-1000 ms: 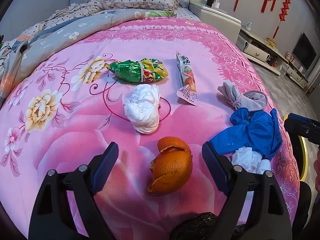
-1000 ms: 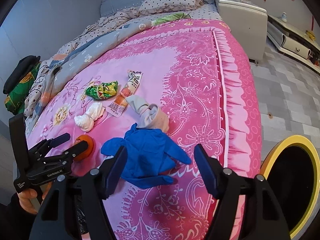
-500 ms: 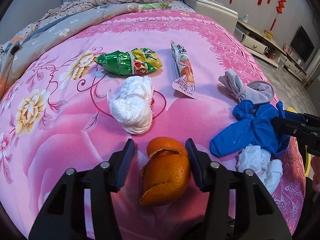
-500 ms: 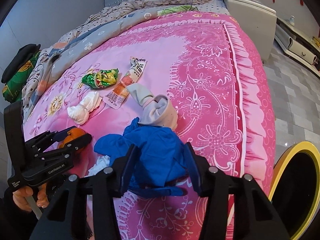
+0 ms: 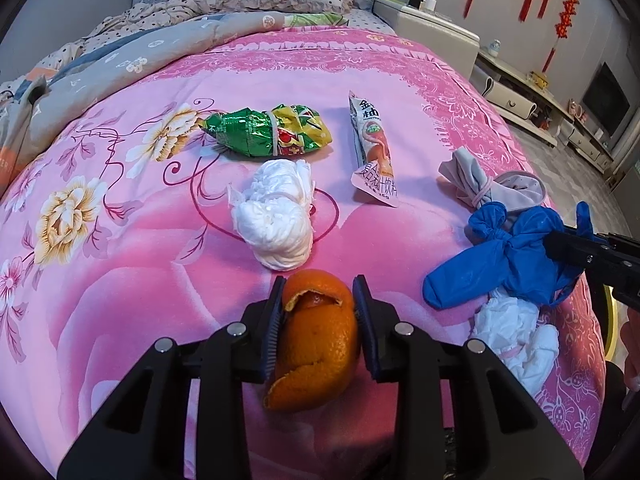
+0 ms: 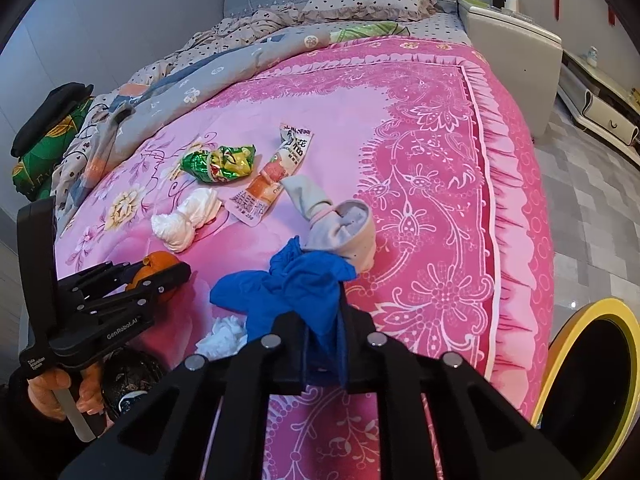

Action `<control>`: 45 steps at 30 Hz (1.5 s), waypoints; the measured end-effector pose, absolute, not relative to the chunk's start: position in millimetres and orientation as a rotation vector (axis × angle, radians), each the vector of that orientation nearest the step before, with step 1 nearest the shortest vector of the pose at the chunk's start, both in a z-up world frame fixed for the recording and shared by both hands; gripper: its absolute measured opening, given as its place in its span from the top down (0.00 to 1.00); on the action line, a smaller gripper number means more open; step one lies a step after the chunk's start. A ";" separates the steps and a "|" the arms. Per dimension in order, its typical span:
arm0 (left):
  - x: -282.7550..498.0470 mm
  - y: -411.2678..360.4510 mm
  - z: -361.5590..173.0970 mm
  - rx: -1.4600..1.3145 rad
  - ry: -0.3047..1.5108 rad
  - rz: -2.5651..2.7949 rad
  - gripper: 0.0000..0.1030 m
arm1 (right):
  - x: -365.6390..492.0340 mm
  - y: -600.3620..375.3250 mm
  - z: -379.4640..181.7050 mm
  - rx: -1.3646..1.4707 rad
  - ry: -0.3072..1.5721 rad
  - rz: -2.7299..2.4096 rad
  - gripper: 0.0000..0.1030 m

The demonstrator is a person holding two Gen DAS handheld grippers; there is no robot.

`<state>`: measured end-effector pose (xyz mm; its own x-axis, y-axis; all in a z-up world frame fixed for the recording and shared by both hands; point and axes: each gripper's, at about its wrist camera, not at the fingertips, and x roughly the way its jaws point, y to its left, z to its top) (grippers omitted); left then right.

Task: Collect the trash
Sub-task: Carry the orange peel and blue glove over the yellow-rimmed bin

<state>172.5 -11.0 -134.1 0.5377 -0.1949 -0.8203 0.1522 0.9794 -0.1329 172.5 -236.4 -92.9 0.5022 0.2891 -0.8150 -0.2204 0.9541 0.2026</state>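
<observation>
Left wrist view: our left gripper (image 5: 318, 334) clamps the orange peel (image 5: 316, 344); our right gripper (image 6: 322, 344) pinches the blue glove (image 6: 296, 292).

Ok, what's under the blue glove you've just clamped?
Crumpled white tissue pokes out from beneath the blue glove, which the right gripper holds. How far it extends underneath is hidden.
</observation>
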 end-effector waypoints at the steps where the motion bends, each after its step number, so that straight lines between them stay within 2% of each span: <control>1: 171.7 -10.1 -133.1 -0.053 0.981 -0.210 0.70 | 171.5 -237.1 -89.7 0.083 0.990 0.315 0.92; 25: 143.4 -2.5 -81.4 -0.062 0.907 -0.189 0.70 | 134.1 -277.0 -24.9 0.147 0.840 0.289 0.92; 45: 115.9 -56.6 -5.6 -0.023 0.785 -0.280 0.70 | 88.0 -339.7 23.2 0.190 0.710 0.211 0.93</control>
<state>115.9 -56.6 -5.6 0.6723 -0.2570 -0.6942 0.2399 0.9628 -0.1240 88.0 -339.7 23.2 0.7386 0.2554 -0.6239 -0.1266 0.9615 0.2437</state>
